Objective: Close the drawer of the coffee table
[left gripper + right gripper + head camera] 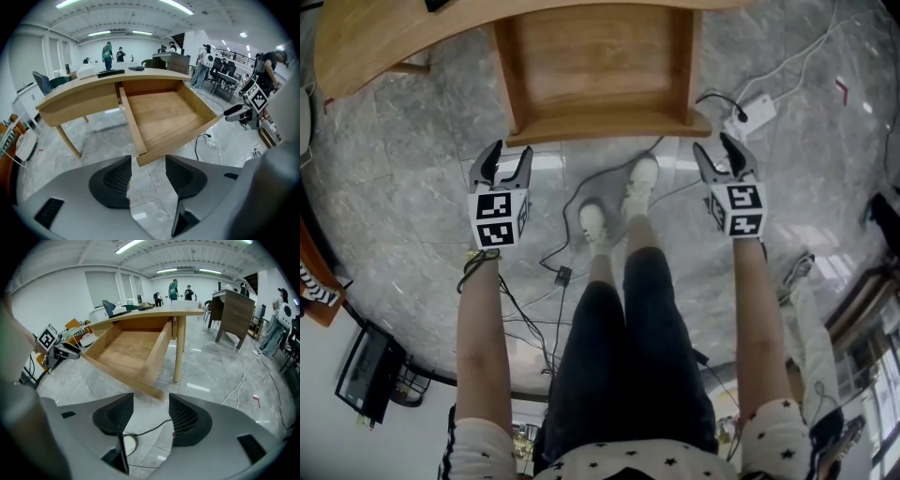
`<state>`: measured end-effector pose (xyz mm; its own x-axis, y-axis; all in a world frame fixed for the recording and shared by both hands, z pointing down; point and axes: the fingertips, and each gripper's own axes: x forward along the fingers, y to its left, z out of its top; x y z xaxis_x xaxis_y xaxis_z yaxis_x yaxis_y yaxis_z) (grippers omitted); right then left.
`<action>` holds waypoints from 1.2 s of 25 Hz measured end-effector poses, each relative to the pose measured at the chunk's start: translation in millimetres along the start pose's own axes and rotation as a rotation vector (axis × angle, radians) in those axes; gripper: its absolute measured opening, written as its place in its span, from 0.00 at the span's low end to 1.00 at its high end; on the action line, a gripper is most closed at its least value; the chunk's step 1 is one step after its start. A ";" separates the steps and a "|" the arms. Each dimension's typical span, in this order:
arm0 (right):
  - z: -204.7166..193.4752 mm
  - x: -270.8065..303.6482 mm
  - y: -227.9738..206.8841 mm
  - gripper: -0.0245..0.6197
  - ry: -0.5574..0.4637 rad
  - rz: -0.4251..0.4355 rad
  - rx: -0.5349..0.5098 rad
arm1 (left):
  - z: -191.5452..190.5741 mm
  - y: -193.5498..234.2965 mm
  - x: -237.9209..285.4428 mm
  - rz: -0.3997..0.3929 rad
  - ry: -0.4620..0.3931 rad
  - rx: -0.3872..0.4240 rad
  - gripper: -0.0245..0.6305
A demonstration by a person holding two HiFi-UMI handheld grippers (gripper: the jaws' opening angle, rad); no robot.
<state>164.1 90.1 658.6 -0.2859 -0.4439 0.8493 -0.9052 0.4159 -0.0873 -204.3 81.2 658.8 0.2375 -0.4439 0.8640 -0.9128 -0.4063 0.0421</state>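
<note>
The wooden drawer [609, 125] is standing pulled out from under the curved top of the coffee table [366, 42], its front rail facing the person; the left gripper [508, 157] is hovering just short of the rail's left corner, its jaws gaping wide with only the grey marble floor [412, 141] showing between them; the right gripper [717, 155] is hovering near the right corner, likewise spread wide and gripping nothing, a black cable [150, 427] lying on the floor beneath its gap; neither is touching the drawer; a white power strip [752, 113] is lying beside the drawer's right corner; the person's white shoes [639, 178] are standing between the two grippers.
</note>
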 end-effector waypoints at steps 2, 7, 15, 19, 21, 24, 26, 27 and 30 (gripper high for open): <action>-2.8 3.5 -1.2 0.40 0.015 0.002 -0.011 | -1.9 1.0 5.4 -0.003 0.012 0.023 0.38; -7.9 11.4 -4.3 0.41 0.047 0.001 -0.058 | -6.5 -1.2 18.2 -0.016 0.062 0.107 0.38; -10.3 25.8 -8.3 0.42 0.086 0.008 -0.081 | -5.4 -2.6 33.4 -0.024 0.101 0.147 0.38; -4.0 32.7 -7.6 0.42 0.086 0.016 -0.097 | -5.2 -3.1 34.7 -0.023 0.108 0.145 0.38; -2.9 34.9 -4.8 0.42 0.084 0.026 -0.092 | -6.1 -3.6 34.5 -0.022 0.110 0.140 0.38; 1.1 39.9 2.1 0.41 0.070 0.045 -0.070 | -7.0 -4.0 35.9 -0.026 0.117 0.132 0.38; 2.6 41.5 3.3 0.41 0.064 0.039 -0.047 | -6.8 -3.5 36.4 -0.027 0.122 0.128 0.38; 2.4 41.4 3.4 0.41 0.065 0.035 -0.039 | -7.0 -3.3 36.4 -0.026 0.126 0.127 0.38; 2.0 41.8 3.5 0.41 0.076 0.034 -0.034 | -7.5 -2.7 36.7 -0.019 0.133 0.121 0.38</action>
<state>148.4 71.4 692.7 -0.2908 -0.3680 0.8832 -0.8838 0.4568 -0.1007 -195.6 71.9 694.2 0.2012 -0.3291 0.9226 -0.8597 -0.5107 0.0053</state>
